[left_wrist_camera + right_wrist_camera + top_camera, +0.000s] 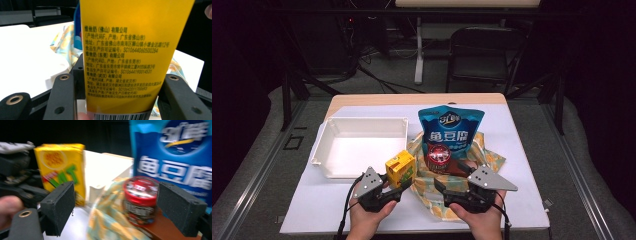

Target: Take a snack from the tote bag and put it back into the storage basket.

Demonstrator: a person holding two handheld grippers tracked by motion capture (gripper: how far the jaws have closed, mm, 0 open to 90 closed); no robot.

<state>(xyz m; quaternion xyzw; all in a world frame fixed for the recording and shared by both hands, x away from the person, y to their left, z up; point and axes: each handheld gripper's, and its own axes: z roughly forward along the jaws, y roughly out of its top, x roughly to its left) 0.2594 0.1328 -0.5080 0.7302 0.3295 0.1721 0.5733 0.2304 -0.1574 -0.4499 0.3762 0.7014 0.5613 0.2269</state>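
Left tongs (404, 184) pinching boxy yellow carton (400, 168), glossy print

A yellow cardboard drink carton (400, 168) with green lettering — a blue foil pouch (451, 131) with white characters, a red-lidded jar (439, 155), a yellow-and-teal patterned cloth (484, 159), a white plastic tray (332, 134).

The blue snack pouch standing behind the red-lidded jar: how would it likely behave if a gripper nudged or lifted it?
The blue snack pouch stands tall on a narrow base, so a push near its top would probably tip it. Its soft, puffed film would likely dent and flex rather than stay stiff. It looks light for its size and may slide on the patterned cloth.
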